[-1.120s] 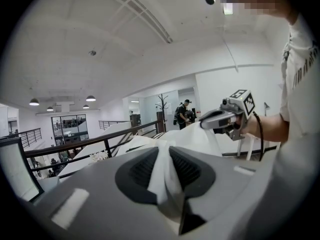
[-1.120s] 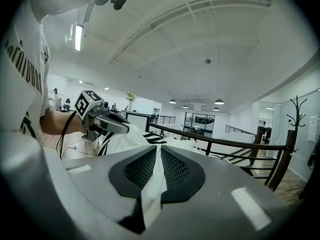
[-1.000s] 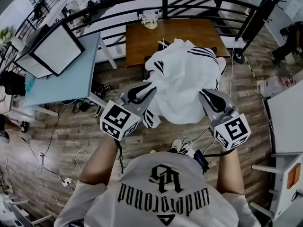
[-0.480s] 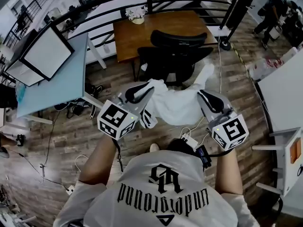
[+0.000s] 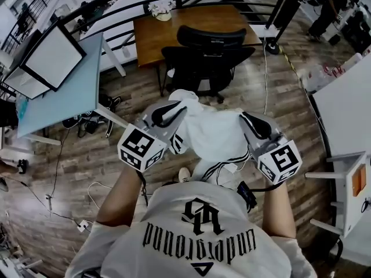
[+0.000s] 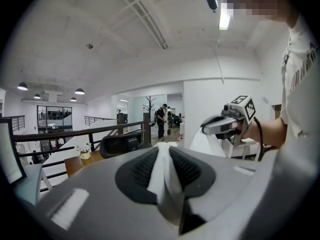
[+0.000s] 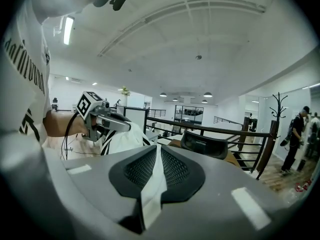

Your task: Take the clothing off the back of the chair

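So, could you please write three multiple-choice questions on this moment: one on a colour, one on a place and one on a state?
1. What colour is the office chair? A. black B. red C. white
2. Where is the white garment? A. draped on the chair back B. held between the left gripper and the right gripper C. on the table
3. How is the left gripper? A. open, empty B. shut on the garment C. shut on a cable
Answers: 1 A, its seat and back are black; 2 B, it spans both grippers, clear of the chair; 3 B, white cloth is pinched between its jaws.
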Tool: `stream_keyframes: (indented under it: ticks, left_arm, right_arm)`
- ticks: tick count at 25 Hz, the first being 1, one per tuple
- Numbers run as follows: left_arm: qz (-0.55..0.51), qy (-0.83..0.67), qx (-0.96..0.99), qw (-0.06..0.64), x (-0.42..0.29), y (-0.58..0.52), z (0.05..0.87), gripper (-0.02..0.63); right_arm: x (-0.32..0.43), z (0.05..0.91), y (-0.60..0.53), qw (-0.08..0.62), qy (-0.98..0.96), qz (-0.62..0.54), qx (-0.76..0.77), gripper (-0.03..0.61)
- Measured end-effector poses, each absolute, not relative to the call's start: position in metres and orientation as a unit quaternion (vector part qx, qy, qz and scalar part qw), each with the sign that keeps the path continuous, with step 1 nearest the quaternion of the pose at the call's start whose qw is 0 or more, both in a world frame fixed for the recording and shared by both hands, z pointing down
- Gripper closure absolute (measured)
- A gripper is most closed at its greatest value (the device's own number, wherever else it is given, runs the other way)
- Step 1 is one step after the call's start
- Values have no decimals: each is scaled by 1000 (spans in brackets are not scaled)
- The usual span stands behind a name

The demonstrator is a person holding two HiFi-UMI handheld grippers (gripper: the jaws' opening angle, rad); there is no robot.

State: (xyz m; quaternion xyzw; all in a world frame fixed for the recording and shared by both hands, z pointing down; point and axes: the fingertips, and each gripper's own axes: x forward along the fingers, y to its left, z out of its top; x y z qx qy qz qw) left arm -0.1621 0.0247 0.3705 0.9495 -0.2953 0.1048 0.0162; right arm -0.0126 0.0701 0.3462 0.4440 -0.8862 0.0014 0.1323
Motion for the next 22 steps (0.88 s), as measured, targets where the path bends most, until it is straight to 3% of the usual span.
stream_keyframes:
  ticks: [22]
  left_arm:
    - [117, -367, 922, 21, -46, 189, 398, 503]
  right_arm:
    - [109, 383, 212, 118, -922, 12, 368, 546]
